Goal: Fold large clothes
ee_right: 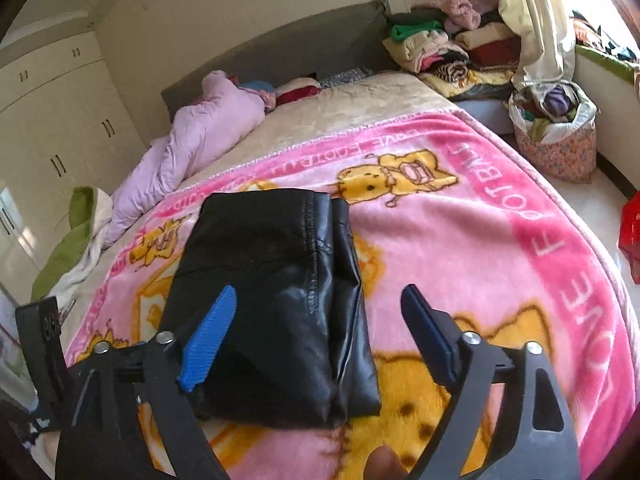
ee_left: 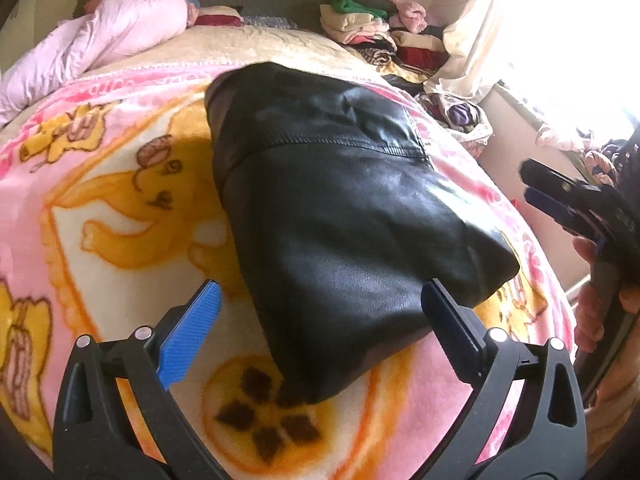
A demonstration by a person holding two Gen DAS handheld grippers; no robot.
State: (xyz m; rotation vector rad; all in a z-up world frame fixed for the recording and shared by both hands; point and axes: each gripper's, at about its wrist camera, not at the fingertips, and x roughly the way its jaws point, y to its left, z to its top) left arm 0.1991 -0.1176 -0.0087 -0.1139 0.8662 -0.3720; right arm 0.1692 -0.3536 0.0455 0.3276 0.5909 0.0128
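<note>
In the left wrist view, the left gripper (ee_left: 320,300) fills the lower frame with jaws spread wide and empty, the folded black leather garment (ee_left: 340,220) lying at centre on the pink blanket (ee_left: 100,160). The right gripper (ee_left: 560,200) shows at the right edge. In its own view its jaws gape, holding nothing.

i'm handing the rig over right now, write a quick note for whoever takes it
Left hand-held gripper: open, holding nothing, poised over the near end of the black leather garment.
Right hand-held gripper: open, holding nothing, off to the garment's right.
Garment: folded into a compact rectangle on the pink cartoon blanket, mid-bed.
Done: this piece looks folded.
Left: probably move it to the folded clothes pile by the headboard, then take the next item.
</note>
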